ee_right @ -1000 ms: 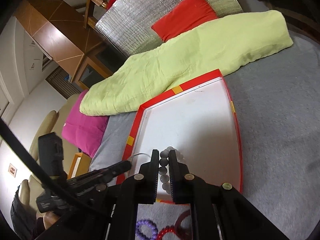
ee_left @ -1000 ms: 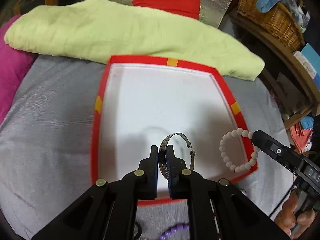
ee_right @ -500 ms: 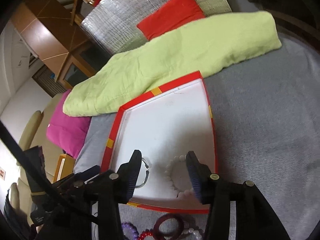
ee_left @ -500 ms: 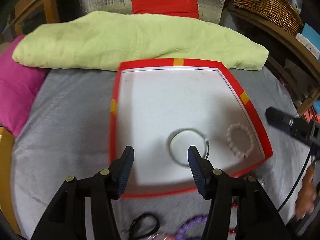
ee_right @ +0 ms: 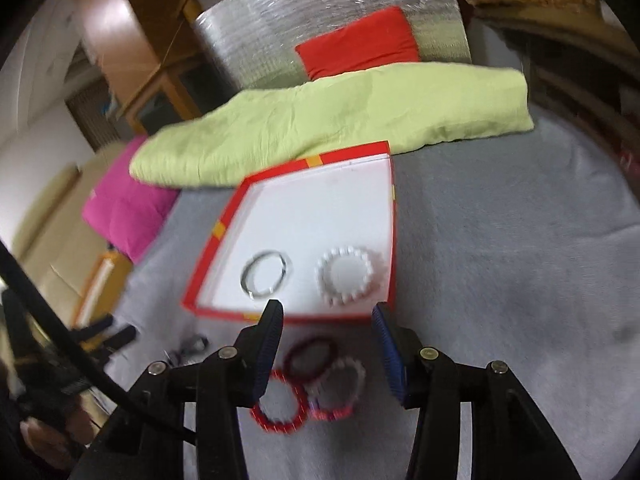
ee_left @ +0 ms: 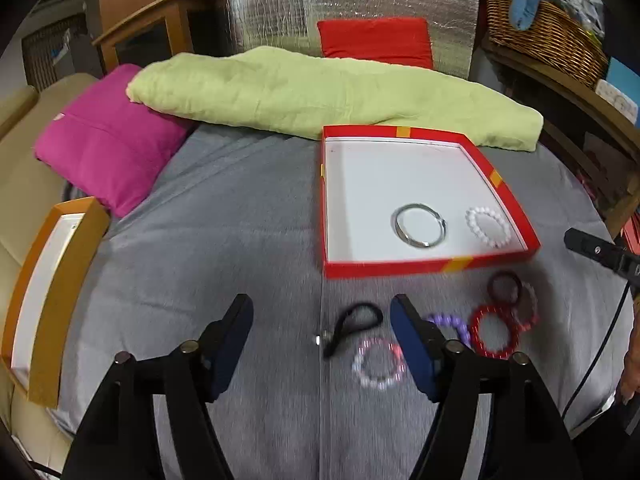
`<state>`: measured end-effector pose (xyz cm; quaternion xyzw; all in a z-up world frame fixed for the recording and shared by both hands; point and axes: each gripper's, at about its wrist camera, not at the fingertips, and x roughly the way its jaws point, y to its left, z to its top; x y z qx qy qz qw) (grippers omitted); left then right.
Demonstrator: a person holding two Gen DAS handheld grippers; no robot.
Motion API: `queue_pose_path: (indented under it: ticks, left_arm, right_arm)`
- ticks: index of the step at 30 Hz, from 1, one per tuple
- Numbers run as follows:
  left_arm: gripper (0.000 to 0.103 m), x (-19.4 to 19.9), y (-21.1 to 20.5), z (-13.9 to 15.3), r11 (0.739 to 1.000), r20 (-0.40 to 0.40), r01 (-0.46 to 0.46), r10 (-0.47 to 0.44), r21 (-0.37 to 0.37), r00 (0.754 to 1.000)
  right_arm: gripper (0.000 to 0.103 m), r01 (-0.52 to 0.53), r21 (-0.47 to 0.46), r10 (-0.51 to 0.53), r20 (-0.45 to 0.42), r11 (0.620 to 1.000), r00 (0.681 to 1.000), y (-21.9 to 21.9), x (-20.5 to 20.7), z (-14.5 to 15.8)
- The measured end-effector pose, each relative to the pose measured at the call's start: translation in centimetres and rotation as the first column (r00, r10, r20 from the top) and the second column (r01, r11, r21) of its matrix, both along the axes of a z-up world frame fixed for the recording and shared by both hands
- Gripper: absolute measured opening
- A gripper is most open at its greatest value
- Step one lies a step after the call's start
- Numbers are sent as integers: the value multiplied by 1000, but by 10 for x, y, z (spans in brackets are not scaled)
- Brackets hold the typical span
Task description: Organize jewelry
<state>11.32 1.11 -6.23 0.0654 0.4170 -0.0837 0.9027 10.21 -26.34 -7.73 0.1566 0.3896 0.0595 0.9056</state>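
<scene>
Both bracelets [ee_left: 420,225] now lie released in the red box [ee_left: 400,268]; the left gripper [ee_left: 320,332] is opening, empty, the right gripper [ee_right: 326,340] half-open and empty, the rest waiting outside

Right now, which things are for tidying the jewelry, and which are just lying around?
For the job: red box, silver bangle, white bead bracelet, the loose bracelets: red, purple, pink-and-white, black.

Just lying about: green blanket, pink cushion, red cushion, wicker basket.
</scene>
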Motion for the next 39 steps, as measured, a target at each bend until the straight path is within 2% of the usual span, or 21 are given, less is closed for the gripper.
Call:
queue_pose_path:
  ticks: [3,9,13,22,39]
  left_arm:
    - [75,-21,0,2,1000,28,-6,5,24,1000]
    - [76,-57,3,2,1000,43,7,-8,29,999]
    - [76,-74,4,7,1000,50,5,-6,26,999]
    - [76,-87,0,22,999,118,-19,14,40,993]
    - [76,-85,-16,23,997,127,-19,9,78,992]
  right_arm:
    - [54,-14,-58,15,8,998,1000,15,-25,0]
    - [55,-13,-70,15,21,997,1000,38,-75,-6]
    - [55,-15,-88,19,45,996,999,50,-95,-7]
    - [55,-5,-117,12,58,993,998,57,-101,-7]
    - [55,29,-118,-26,28,993,999,46,-93,-14]
